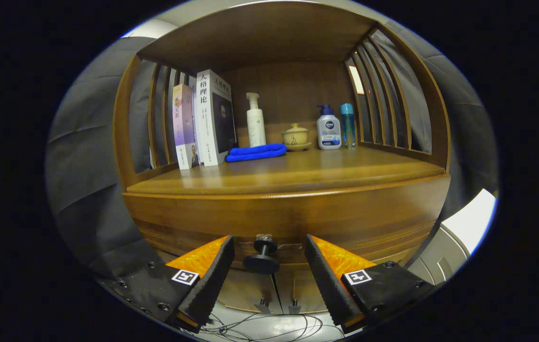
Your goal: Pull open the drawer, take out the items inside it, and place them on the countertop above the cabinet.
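drawer knob (261, 256) between hand-held gripper (269, 251) fingers | books (203, 126) left of cloth (255, 152) on countertop (307, 173)

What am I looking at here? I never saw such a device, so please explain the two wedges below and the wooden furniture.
The camera rides on a handheld gripper and looks forward along its two fingers, the wedges you see. A person carries it; there is no robot arm. The fingers are open and hold nothing. Between them is the black knob of a closed drawer in a wooden cabinet. On the countertop above stand two books, a white pump bottle, a lidded cup, two more bottles, and a folded blue cloth lies there.
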### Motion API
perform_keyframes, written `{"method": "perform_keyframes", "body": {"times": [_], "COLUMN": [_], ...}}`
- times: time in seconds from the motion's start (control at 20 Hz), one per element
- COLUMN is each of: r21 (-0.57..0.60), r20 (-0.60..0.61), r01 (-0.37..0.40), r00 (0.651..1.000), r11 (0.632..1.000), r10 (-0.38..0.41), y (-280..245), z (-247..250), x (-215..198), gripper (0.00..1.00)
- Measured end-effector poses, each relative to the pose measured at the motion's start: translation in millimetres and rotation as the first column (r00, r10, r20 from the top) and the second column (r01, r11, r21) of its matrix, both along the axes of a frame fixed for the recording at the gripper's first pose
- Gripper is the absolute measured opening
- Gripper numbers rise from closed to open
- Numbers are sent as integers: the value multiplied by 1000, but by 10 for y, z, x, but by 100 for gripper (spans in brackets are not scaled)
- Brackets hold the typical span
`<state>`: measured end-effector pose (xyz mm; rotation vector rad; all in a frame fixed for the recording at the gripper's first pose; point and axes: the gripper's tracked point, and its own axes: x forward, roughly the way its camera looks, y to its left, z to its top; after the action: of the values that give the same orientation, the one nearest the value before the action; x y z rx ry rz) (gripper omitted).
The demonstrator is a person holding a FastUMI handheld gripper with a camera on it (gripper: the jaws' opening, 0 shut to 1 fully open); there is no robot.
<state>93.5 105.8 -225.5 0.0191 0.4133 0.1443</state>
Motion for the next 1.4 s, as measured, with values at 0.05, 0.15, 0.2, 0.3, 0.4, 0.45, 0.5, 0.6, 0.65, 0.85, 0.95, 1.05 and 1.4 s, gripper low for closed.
{"method": "perform_keyframes", "body": {"times": [0.05, 0.15, 0.2, 0.3, 0.4, 0.45, 0.5, 0.6, 0.65, 0.85, 0.95, 1.05, 1.4], "r21": [-3, -1, 1, -4, 8, -10, -19, -47, -61, -67, -60, -66, -67], "r20": [-11, -24, -31, -32, -15, -16, -19, -5, 4, 6, 1, 8, 16], "r01": [2, 8, 9, 13, -3, 1, -6, 3, 3, 0, 9, 13, 3], "r00": [1000, 1000, 999, 999, 1000, 1000, 1000, 1000, 1000, 1000, 1000, 1000, 1000], "r11": [1000, 1000, 1000, 1000, 1000, 1000, 1000, 999, 998, 998, 998, 998, 998], "r10": [-2, -8, -9, -13, 3, -1, 6, -3, -3, 0, -9, -12, -2], "y": [2, 4, 15, 8, 75, 66, 81, 77, 77, 76, 70, 67, 25], "z": [-57, -133, -170, -209, -209, -230, -276, -257, -218, -266, -265, -256, -243], "x": [2, 3, 6, 20, 37, 52, 64, 71, 61, 52, 41, -11, -243], "gripper": [91, 83, 78, 70, 61, 57, 53, 46, 35, 35, 35, 35, 35]}}
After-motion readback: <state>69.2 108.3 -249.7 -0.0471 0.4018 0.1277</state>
